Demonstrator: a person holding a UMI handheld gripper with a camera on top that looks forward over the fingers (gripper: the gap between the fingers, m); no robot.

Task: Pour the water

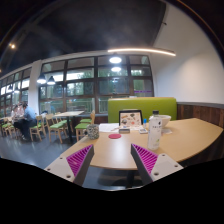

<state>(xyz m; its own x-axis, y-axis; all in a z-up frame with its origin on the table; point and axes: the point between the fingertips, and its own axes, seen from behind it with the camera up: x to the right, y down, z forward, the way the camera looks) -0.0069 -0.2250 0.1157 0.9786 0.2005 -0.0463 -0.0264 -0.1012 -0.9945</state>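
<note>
Two pink pads of my tongs [112, 160] stand apart, released; a cup [154, 131] sits beyond them on the counter [185, 138].

The tongs [113, 160] have two black fingers bearing magenta pads [79, 158] with dotted texture.

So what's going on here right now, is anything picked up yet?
Nothing is held yet. The handheld tongs are open and empty, hovering above the near edge of a round light wooden table. Beyond the fingers, apart from them, a clear plastic cup stands on the table, with a small box behind it, in front of a green bench back. A person sits far off by the windows.
</note>
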